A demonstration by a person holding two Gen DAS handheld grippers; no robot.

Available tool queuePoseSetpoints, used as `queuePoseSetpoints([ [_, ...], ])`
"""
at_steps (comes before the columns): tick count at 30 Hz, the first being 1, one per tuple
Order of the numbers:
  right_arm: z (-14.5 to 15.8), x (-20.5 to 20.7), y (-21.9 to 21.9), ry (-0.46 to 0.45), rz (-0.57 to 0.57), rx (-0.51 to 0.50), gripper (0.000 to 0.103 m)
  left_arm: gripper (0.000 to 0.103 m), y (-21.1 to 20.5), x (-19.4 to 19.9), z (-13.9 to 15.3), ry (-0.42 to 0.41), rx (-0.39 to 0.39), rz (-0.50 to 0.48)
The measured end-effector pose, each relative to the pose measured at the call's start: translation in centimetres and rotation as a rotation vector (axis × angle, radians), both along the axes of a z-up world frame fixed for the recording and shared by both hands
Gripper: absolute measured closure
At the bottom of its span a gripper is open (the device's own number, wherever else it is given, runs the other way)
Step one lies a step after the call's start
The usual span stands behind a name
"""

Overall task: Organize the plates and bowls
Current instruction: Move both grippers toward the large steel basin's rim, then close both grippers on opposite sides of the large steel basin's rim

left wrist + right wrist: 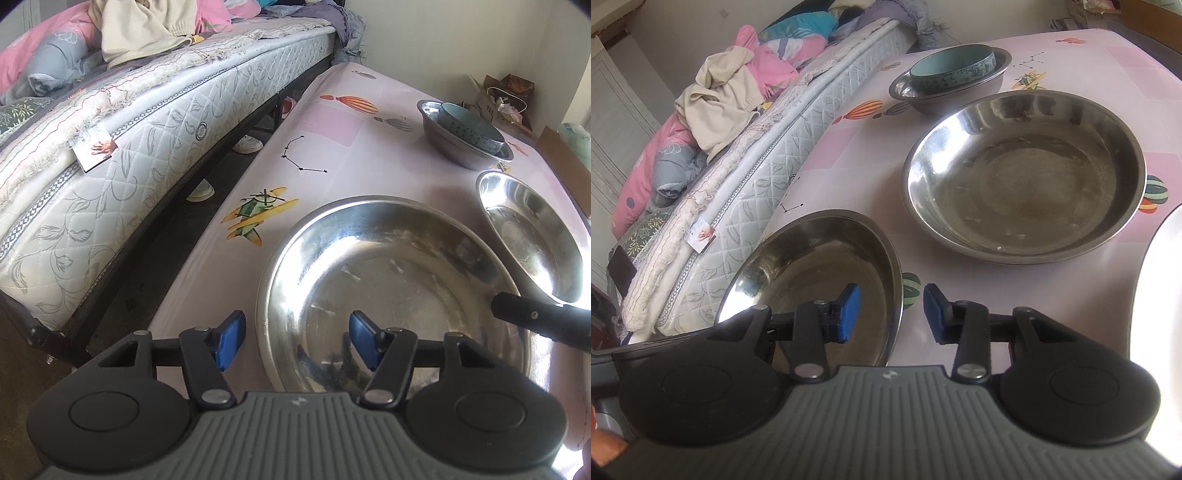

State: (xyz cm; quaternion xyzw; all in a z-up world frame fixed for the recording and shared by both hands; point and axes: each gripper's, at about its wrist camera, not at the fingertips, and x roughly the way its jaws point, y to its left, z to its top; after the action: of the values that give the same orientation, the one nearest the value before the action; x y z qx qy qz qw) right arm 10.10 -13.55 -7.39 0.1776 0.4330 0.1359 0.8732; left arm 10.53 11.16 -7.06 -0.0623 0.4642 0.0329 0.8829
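So, the risky bit: the near steel plate (pixel 399 280) sits on the table (pixel 332 122), close to the edge facing the bed (pixel 147 129), and it's straddled on both sides. The left gripper (pixel 295 332) is set half-open over its left rim, one finger inside and one outside. The right gripper (pixel 892 310) is set a bit narrower over the opposite rim, in the same way. No pad looks pressed on metal yet, so nothing is actually held.

The rim is thin, slick and sloped, so if it's pinched shallow, or one side bites first, the plate can easily be tipped or skated toward the table edge. If it's lifted unevenly, it can be twisted out of the pads and dropped with a clang, maybe onto the second steel plate (pixel 1023 177) just beside it.

Count, as far as can be seen:
- steel plates: two
- steel bowl (pixel 945 88): one, at the far end
- teal bowl (pixel 951 68): one, nested in it
- a white dish (pixel 1160 295): one, only partly seen at the right edge
- grippers: two
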Motion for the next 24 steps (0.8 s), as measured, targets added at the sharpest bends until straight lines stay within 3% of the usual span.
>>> queuePoseSetpoints([
  [12, 0.9, -1.4, 0.9, 0.008, 0.060, -0.045, 0.065, 0.046, -0.6, -1.5, 0.5, 0.012, -0.030, -0.036],
  [24, 1.5, -5.6, 0.5, 0.048, 0.089, -0.048, 0.063, 0.046, -0.9, -5.3, 1.0, 0.037, -0.075, -0.111],
])
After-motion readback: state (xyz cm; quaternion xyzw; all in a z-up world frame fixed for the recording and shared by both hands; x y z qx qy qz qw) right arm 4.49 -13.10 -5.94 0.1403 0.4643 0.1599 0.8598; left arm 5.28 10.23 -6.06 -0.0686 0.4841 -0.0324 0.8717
